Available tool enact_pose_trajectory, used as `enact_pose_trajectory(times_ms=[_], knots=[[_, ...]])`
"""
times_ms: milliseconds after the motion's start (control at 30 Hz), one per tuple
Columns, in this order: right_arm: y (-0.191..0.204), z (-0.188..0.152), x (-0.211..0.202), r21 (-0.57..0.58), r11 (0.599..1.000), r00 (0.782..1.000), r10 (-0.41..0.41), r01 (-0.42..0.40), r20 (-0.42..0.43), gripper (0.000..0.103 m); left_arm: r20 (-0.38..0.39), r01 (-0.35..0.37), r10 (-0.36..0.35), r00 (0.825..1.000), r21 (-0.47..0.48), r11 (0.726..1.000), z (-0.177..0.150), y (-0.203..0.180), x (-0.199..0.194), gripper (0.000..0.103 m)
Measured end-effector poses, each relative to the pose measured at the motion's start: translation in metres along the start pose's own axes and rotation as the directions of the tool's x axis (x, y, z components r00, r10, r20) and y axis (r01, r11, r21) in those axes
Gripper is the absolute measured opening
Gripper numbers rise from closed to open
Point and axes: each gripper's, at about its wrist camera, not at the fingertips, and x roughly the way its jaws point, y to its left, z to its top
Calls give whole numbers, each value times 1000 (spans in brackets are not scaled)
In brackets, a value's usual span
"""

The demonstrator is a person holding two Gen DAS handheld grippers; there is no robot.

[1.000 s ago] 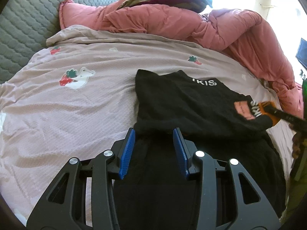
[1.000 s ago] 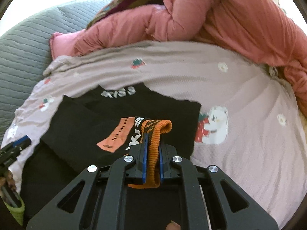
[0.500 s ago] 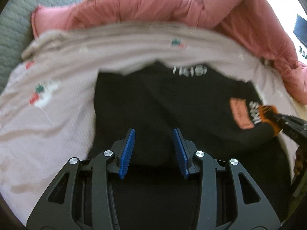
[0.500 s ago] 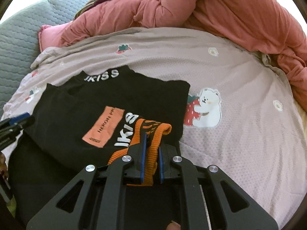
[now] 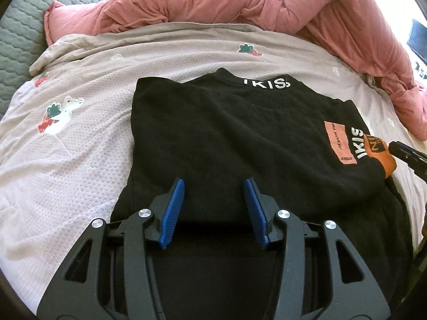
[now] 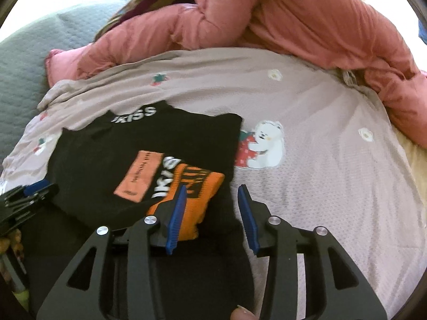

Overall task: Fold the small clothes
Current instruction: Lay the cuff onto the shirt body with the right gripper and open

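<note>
A small black sweatshirt (image 5: 226, 133) with white lettering lies on the bed, its sleeves folded across the body. Its orange cuff (image 5: 380, 153) rests at the right side, beside an orange patch (image 5: 339, 142). My left gripper (image 5: 214, 209) is open and empty, low over the sweatshirt's near fold. In the right wrist view the sweatshirt (image 6: 106, 154) lies to the left and the orange cuff (image 6: 194, 189) lies flat by the left finger. My right gripper (image 6: 212, 213) is open and holds nothing. The left gripper shows there at the left edge (image 6: 24, 197).
A pale pink bedsheet (image 5: 80, 146) with bear and strawberry prints covers the bed. A bunched pink duvet (image 5: 240, 2) lies along the far side and right. A grey quilted headboard (image 5: 18, 26) stands at the far left.
My right gripper has opened and let go of the orange cuff, which now lies on the sweatshirt. My left gripper has shifted right, over the sweatshirt's middle, still open.
</note>
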Motion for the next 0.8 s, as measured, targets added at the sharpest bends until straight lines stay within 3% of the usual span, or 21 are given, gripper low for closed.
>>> enact_pose_trajectory(times_ms=[300, 433, 567, 800], knots=[[53, 2, 6, -139, 985, 995, 96, -100, -35, 39, 5, 0, 0, 1000, 0, 1000, -4, 0, -2, 39], [61, -6, 23, -170, 981, 992, 77, -93, -97, 39, 4, 2, -2, 1000, 2, 1000, -5, 0, -3, 40], [49, -12, 38, -131, 990, 985, 36, -58, -166, 38, 3, 8, -8, 1000, -1, 1000, -6, 1, -3, 40], [48, -16, 37, -118, 991, 985, 37, -57, -167, 39, 4, 12, -12, 1000, -5, 1000, -8, 1, -5, 40]])
